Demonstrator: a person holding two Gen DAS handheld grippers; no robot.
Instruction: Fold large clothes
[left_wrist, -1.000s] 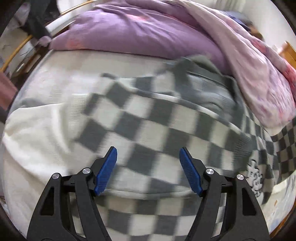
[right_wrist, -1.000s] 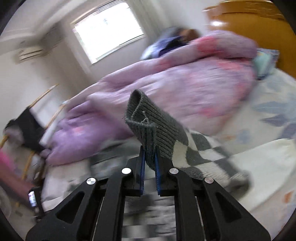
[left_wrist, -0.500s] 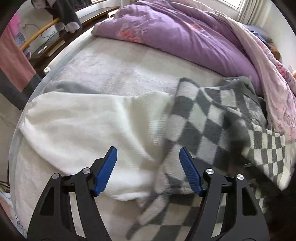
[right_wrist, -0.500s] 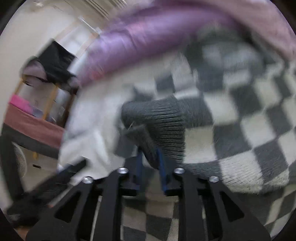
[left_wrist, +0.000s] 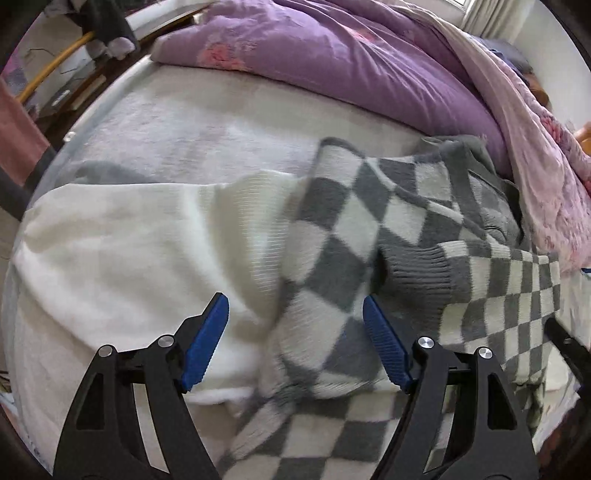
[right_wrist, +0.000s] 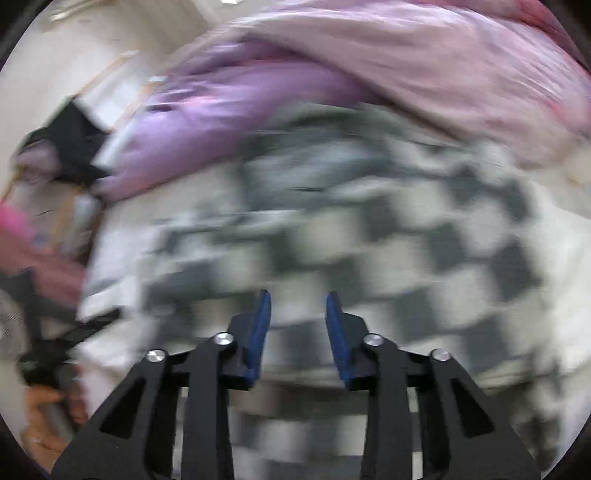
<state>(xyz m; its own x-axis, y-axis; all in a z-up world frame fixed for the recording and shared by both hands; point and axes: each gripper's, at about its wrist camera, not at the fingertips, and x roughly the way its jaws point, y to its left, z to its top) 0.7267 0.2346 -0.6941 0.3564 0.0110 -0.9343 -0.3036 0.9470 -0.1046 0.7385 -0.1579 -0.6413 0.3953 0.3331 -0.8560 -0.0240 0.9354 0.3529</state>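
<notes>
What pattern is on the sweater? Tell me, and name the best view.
Grey and off-white checkerboard on the sweater, with a solid dark grey ribbed cuff. The left wrist view shows it best.

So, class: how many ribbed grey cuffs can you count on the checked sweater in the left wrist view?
1. A ribbed grey cuff lies folded across the checked sweater, right of centre. A second may be hidden under the folds.

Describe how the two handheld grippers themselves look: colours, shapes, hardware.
Both the left gripper and right gripper look alike: matte black angular linkage arms with triangular cut-outs, round silver pivot bolts, and flat blue ribbed pads on the fingers. No cables, markings or sleeves show.
</notes>
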